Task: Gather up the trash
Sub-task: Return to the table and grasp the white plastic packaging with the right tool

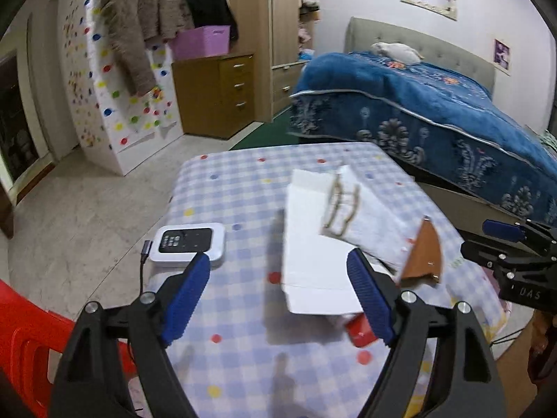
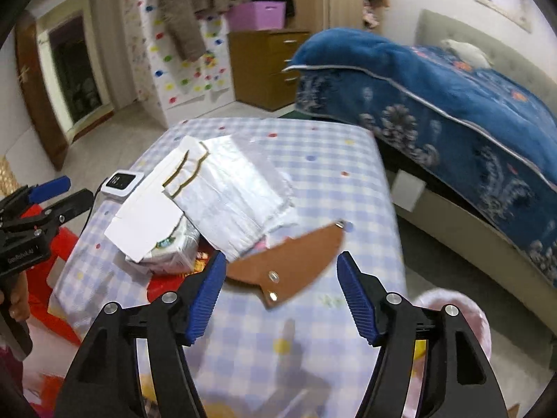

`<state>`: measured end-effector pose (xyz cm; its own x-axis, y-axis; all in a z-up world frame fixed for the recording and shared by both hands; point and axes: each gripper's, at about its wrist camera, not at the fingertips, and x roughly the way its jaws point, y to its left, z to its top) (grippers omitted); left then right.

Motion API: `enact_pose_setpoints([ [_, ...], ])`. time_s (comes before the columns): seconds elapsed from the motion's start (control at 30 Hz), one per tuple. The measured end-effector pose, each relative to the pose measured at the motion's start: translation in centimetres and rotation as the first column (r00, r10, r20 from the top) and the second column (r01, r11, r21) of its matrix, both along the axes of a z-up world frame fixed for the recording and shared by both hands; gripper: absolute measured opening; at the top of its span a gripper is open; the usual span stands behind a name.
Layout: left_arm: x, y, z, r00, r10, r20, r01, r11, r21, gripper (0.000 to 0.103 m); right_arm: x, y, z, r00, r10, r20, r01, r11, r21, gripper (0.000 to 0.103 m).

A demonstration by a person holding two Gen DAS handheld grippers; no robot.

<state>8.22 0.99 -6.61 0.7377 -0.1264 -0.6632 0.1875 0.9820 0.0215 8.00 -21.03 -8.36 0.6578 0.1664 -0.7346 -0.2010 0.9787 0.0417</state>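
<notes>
A pile of trash lies on the checked tablecloth (image 1: pixel 243 188): a flattened white carton (image 1: pixel 313 261), a crumpled white paper bag (image 1: pixel 369 219), a brown leather-like piece with rivets (image 1: pixel 426 254) and a red wrapper (image 1: pixel 360 329). My left gripper (image 1: pixel 278 296) is open, its right finger beside the carton's near edge. My right gripper (image 2: pixel 278 292) is open just short of the brown piece (image 2: pixel 292 261). The right wrist view also shows the carton (image 2: pixel 146 216), the bag (image 2: pixel 236 188) and a printed packet (image 2: pixel 170 250) under them. Each gripper shows in the other's view, the right gripper (image 1: pixel 504 244) and the left gripper (image 2: pixel 41 202).
A white device with a dark screen and cable (image 1: pixel 188 242) sits on the table's left side. A red plastic chair (image 1: pixel 24 341) stands at the left. A bed with a blue blanket (image 1: pixel 435 111) is close behind the table. A pink object (image 2: pixel 452 313) sits at the table's right edge.
</notes>
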Motion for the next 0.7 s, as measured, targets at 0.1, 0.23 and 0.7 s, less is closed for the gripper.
enact_pose_setpoints([
  [0.1,1.4,0.4,-0.5,1.0,0.017,-0.016,-0.017,1.0,0.012,0.079,1.8,1.0,-0.8,0.999,0.045,-0.008,-0.045,0.999,-0.009,0.072],
  [0.23,3.1,0.7,-1.1,0.999,0.03,-0.037,-0.029,0.999,0.017,0.079,4.2,1.7,-1.9,0.995,0.101,-0.013,-0.101,0.995,0.007,0.08],
  [0.7,4.8,-0.7,-2.3,0.995,-0.002,-0.1,0.002,1.0,-0.002,0.079,9.8,3.2,-4.7,0.944,0.327,-0.047,-0.322,0.943,0.084,0.07],
])
